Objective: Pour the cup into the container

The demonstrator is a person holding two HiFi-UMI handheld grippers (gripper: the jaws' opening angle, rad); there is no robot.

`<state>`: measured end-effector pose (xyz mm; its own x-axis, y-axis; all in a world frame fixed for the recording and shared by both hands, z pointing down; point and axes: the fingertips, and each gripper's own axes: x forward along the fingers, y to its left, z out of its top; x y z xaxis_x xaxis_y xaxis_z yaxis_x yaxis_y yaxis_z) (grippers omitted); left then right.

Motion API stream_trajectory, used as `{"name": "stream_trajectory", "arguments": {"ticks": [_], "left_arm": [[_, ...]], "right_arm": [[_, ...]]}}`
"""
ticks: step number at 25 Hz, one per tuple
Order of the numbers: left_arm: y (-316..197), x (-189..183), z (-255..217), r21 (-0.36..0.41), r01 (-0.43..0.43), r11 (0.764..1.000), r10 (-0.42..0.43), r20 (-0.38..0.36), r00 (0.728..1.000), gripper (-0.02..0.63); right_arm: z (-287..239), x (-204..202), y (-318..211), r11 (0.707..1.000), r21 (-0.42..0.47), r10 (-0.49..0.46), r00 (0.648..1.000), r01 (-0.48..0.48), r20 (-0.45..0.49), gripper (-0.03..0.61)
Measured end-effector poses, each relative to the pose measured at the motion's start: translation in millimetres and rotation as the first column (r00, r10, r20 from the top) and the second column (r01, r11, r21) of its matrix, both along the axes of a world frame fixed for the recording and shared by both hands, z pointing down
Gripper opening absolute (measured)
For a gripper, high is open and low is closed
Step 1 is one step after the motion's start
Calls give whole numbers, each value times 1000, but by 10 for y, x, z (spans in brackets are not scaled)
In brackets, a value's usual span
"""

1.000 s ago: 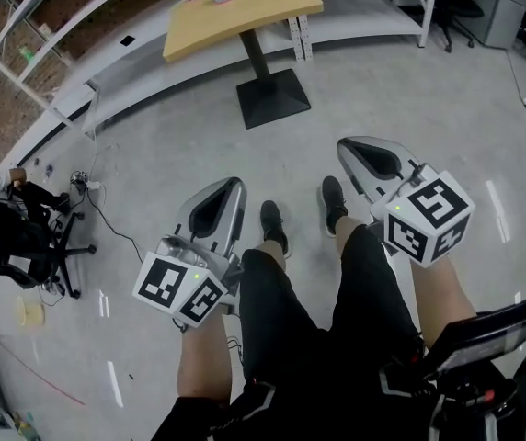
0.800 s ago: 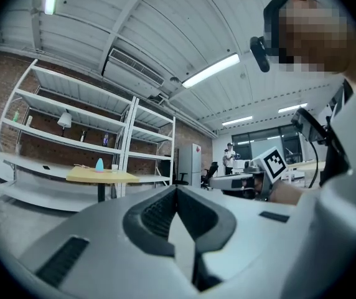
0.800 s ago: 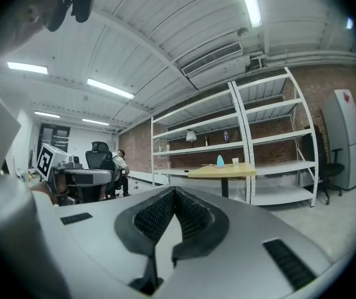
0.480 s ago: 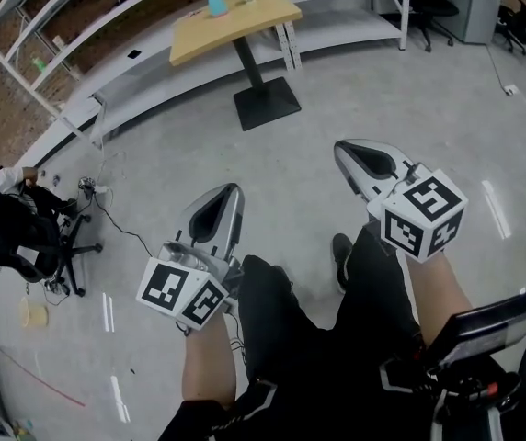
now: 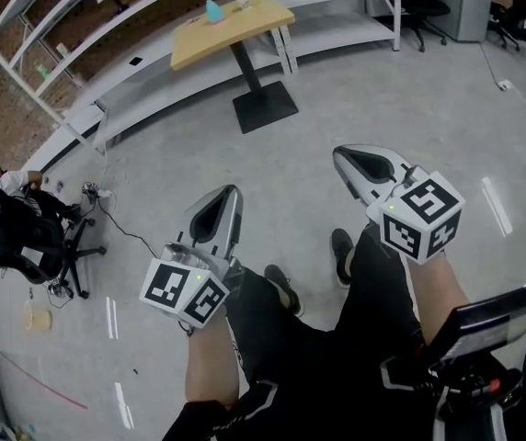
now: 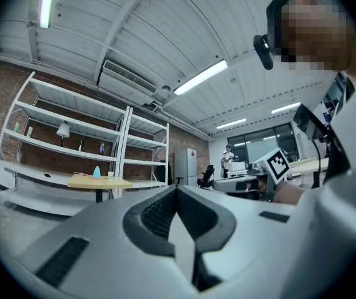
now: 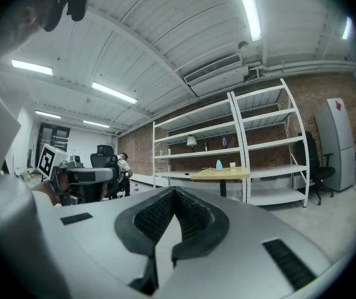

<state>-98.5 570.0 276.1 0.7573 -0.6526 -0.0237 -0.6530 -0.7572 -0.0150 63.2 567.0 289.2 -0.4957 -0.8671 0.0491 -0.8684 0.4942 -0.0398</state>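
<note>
Head view looks steeply down past the person's black shorts and black shoes (image 5: 341,251), one foot ahead of the other, to the two tools held out in front: the left gripper (image 5: 232,192) and the right gripper (image 5: 340,154). Each has its marker cube nearest the body and its nose aimed ahead, roughly level. Both gripper views show the ribbed pads meeting at the tip with nothing between them, so each pair of jaws is clenched on itself and empty. I judge that a carrying posture, since nothing lies within reach to take hold of. Under them is grey concrete floor (image 5: 171,154). Well beyond the noses stands a light wooden table (image 5: 199,46) on a single post and black square base (image 5: 265,107). At its far end sit the task's things, a small pale cup (image 5: 242,1) near a light-blue cone-shaped vessel (image 5: 213,11), apart and seemingly upright, though small at this range; whether the blue vessel is the container I cannot settle. Both noses point towards that table, so the approach looks like the step in hand and no pouring has begun. Behind the table runs white metal shelving (image 5: 346,28) along a brick wall (image 5: 5,127), and well off to the left a person sits at a black office chair (image 5: 15,237).
</note>
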Motion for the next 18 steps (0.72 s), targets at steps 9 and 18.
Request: {"name": "stream_trajectory", "arguments": {"ticks": [9,18], "left_arm": [[10,-93,-56,7,15,1000,-15,-9,1000,2],[-19,-68,26,-7,17,1000,-17,-3,1000,2]], "right_arm": [[-52,-2,20,1000,4,10,1000,-10,-14,0],[10,43,4,1000,-7,10,1000,-10,-19,0]]}}
